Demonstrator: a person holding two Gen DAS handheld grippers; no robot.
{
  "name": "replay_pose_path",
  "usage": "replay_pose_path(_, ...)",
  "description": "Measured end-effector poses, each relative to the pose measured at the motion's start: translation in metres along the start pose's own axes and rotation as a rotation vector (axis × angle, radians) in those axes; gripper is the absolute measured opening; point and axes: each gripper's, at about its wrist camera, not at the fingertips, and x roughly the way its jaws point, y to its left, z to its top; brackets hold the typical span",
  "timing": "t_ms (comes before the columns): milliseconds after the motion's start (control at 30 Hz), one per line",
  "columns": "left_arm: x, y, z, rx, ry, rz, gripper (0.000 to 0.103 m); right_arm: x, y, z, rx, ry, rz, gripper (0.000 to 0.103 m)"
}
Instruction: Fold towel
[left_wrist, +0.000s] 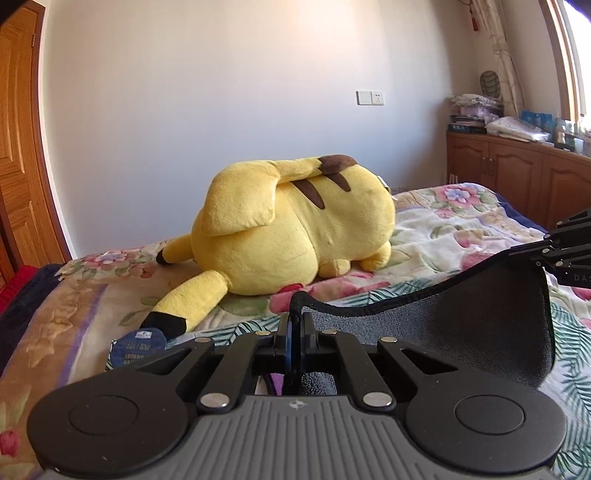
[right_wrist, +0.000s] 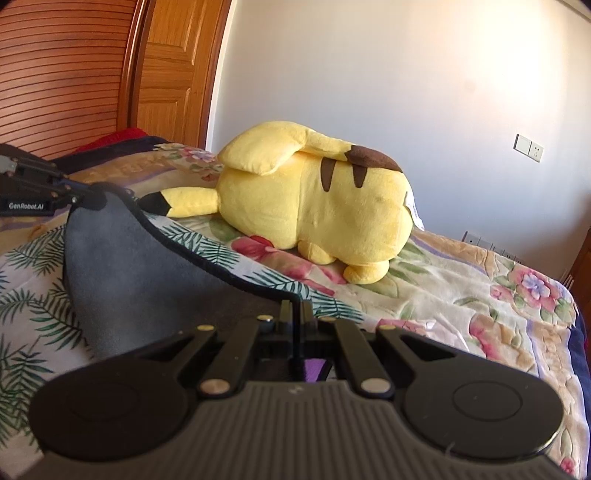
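Note:
A dark grey towel (left_wrist: 461, 317) with a black hem hangs stretched between my two grippers above the bed. My left gripper (left_wrist: 295, 314) is shut on one top corner of it. My right gripper (right_wrist: 294, 310) is shut on the other top corner; the towel (right_wrist: 147, 280) sags between them. The right gripper also shows at the right edge of the left wrist view (left_wrist: 546, 254), and the left gripper at the left edge of the right wrist view (right_wrist: 88, 195). The towel's lower part is hidden behind the gripper bodies.
A large yellow plush toy (left_wrist: 295, 229) lies on the floral bedspread (left_wrist: 443, 229) just beyond the towel; it also shows in the right wrist view (right_wrist: 317, 206). A wooden door (right_wrist: 170, 74) stands left. Wooden cabinets (left_wrist: 517, 170) with stacked items line the right wall.

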Motion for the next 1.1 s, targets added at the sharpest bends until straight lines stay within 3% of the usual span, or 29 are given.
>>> replay_pose_path(400, 0.046, 0.007, 0.001, 0.018, -0.014, 0.039, 0.0, 0.037, -0.018, 0.003, 0.009, -0.035, -0.023, 0.003)
replay_pose_path(533, 0.066, 0.014, -0.003, -0.046, 0.005, 0.039, 0.0, 0.053, -0.02, -0.002, 0.014, -0.034, -0.03, 0.003)
replay_pose_path(1000, 0.114, 0.007, -0.037, -0.017, 0.118, 0.1, 0.0, 0.11, -0.023, -0.04, 0.089, 0.095, -0.045, 0.004)
replay_pose_path(1067, 0.116, 0.007, -0.041, -0.018, 0.13, 0.116, 0.0, 0.111, -0.022, -0.041, 0.093, 0.098, -0.058, 0.007)
replay_pose_path(1100, 0.116, 0.007, -0.042, -0.024, 0.136, 0.109, 0.004, 0.111, -0.022, -0.041, 0.094, 0.102, -0.071, 0.019)
